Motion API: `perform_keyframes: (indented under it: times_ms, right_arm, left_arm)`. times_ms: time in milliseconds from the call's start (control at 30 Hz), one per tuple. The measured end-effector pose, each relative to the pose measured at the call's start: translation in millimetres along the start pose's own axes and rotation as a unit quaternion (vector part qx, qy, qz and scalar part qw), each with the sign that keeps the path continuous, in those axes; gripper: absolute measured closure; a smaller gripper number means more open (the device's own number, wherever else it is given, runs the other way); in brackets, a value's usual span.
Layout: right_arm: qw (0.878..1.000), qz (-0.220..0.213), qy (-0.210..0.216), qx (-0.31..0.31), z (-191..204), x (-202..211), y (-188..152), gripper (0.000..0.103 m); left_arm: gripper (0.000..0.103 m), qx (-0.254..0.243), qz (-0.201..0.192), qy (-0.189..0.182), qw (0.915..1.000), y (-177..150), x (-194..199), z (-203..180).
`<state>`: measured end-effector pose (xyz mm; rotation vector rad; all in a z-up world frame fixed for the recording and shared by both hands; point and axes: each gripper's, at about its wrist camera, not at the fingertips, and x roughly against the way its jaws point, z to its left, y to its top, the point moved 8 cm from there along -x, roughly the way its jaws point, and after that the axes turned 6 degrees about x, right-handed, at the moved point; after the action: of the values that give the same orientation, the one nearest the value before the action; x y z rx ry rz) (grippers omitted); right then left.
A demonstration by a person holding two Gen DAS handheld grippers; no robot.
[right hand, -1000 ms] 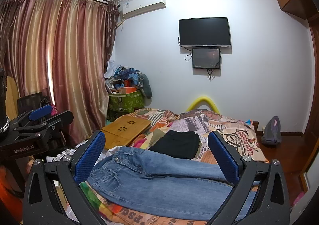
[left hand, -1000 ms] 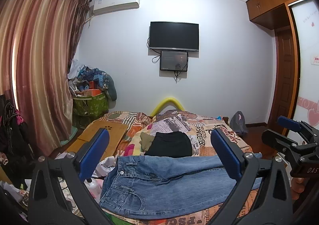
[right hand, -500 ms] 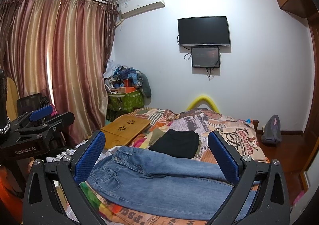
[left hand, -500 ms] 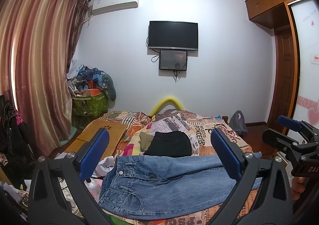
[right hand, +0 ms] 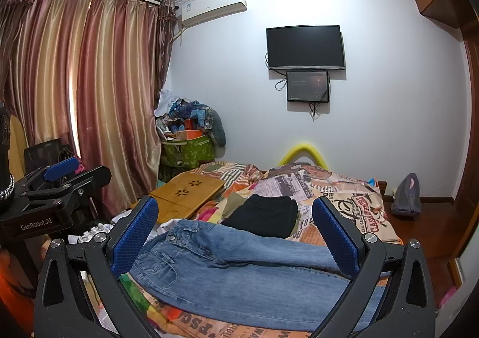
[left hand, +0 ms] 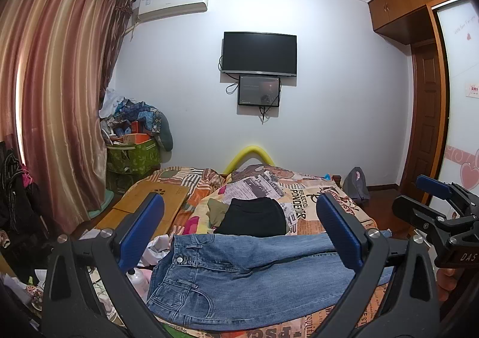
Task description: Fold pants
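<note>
On the bed (left hand: 326,197), at the near edge of the printed quilt, we see the jeans (left hand: 254,281) lying flat with the waistband toward 9 o'clock and the legs running off toward 3 o'clock, one leg partly over the other. A folded black garment (left hand: 254,217) sits just beyond them at 12 o'clock. Our left tool (left hand: 239,236) hangs above the jeans with its blue pads spread wide, holding nothing; our right tool (right hand: 236,233) is likewise spread and empty. We judge the denim to be fairly heavy, limp yet thick, not slippery, and in no way fragile; it should hold a crease but will sag if lifted by one point. We would pinch the waistband near the button with the left tool and the hems at 3 o'clock with the right.
</note>
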<state>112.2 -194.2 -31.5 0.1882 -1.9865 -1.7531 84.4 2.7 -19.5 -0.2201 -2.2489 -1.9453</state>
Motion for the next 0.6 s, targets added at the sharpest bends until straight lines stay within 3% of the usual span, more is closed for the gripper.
perform_keyframes:
  times_ms: [600]
  right_arm:
    - [1.000,0.001,-0.002,-0.001,-2.3,-2.1,-0.5,0.001]
  left_arm:
    - [0.000,-0.002,0.002,0.000,1.0000,2.1,-4.4,-6.4]
